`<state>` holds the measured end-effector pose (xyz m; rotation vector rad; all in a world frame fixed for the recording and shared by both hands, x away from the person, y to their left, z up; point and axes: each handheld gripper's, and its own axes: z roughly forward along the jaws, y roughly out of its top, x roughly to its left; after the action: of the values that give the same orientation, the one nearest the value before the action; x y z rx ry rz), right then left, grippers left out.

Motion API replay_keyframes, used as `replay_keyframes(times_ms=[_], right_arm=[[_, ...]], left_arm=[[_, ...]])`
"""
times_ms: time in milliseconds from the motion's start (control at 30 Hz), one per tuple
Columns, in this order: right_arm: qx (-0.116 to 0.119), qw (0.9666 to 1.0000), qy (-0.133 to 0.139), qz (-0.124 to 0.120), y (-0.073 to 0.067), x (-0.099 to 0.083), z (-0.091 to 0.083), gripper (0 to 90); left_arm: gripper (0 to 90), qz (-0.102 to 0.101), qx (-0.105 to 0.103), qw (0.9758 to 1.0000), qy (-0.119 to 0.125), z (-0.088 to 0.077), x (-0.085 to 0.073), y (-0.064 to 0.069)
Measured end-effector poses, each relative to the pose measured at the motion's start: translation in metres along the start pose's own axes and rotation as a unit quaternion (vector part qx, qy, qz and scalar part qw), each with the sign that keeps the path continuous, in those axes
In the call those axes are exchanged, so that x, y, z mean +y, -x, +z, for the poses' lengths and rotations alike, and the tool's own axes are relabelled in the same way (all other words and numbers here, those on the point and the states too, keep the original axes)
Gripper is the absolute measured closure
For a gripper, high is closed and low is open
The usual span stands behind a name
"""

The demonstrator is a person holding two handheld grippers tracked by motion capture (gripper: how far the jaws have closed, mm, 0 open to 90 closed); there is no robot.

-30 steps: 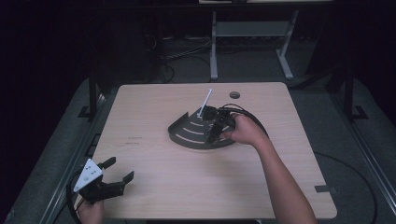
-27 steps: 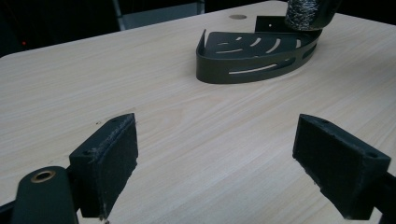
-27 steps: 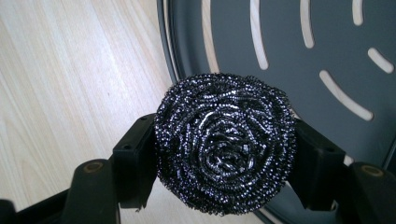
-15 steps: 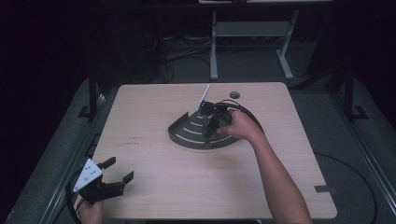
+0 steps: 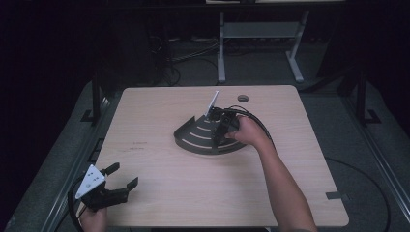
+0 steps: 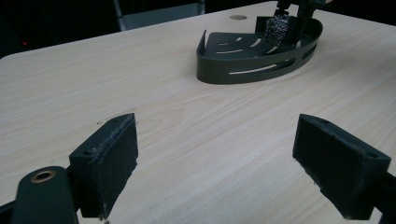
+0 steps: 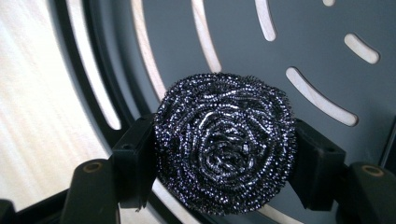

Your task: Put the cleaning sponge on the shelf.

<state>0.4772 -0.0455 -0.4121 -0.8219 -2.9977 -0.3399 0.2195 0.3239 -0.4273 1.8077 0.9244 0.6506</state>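
A dark grey quarter-round slotted tray [image 5: 193, 137] lies near the middle of the wooden table. My right gripper [image 5: 223, 126] hovers low over the tray's right part and points down. It is shut on a round steel-wool scourer [image 7: 225, 140], squeezed between both pads just above the tray floor [image 7: 308, 51]. From the left gripper view the scourer [image 6: 277, 28] hangs inside the tray [image 6: 243, 70]; I cannot tell whether it touches the floor. My left gripper [image 5: 124, 174] rests at the table's front left corner, open, with nothing between its pads [image 6: 112, 158].
A small round hole [image 5: 242, 98] sits in the tabletop behind the tray. A black cable [image 5: 261, 126] loops from the right gripper over the table. A metal stand [image 5: 261, 34] is on the floor beyond the far edge. Bare wood [image 5: 193, 188] stretches between the two grippers.
The right gripper has come down closer to the tray floor with the scourer still in its grip. The left gripper has stayed where it was.
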Motion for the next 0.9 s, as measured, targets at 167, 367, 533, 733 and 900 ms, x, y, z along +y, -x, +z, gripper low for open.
replay_keyframes(times_ms=[167, 367, 533, 733, 900], right_arm=[[-0.004, 1.0000, -0.003, 0.005, 0.003, 0.000, 0.005, 32.6], [-0.009, 0.9999, -0.007, 0.011, 0.005, 0.003, 0.011, 32.6], [-0.010, 0.9998, -0.009, 0.013, 0.006, 0.004, 0.016, 32.5], [-0.011, 0.9997, -0.006, 0.019, 0.008, 0.004, 0.019, 32.4], [-0.005, 0.9995, -0.007, 0.029, 0.009, 0.000, 0.024, 31.9]], left_arm=[[13.5, 0.000, 0.000, 1.0000, -0.001, 0.000, 0.000, 0.000], [13.5, 0.001, 0.000, 1.0000, -0.001, 0.000, 0.000, 0.000], [13.5, 0.000, 0.001, 1.0000, -0.001, -0.001, 0.000, 0.000], [13.5, 0.000, 0.001, 1.0000, -0.002, 0.000, 0.000, 0.000], [13.5, 0.000, 0.000, 1.0000, -0.001, -0.001, 0.000, 0.000]])
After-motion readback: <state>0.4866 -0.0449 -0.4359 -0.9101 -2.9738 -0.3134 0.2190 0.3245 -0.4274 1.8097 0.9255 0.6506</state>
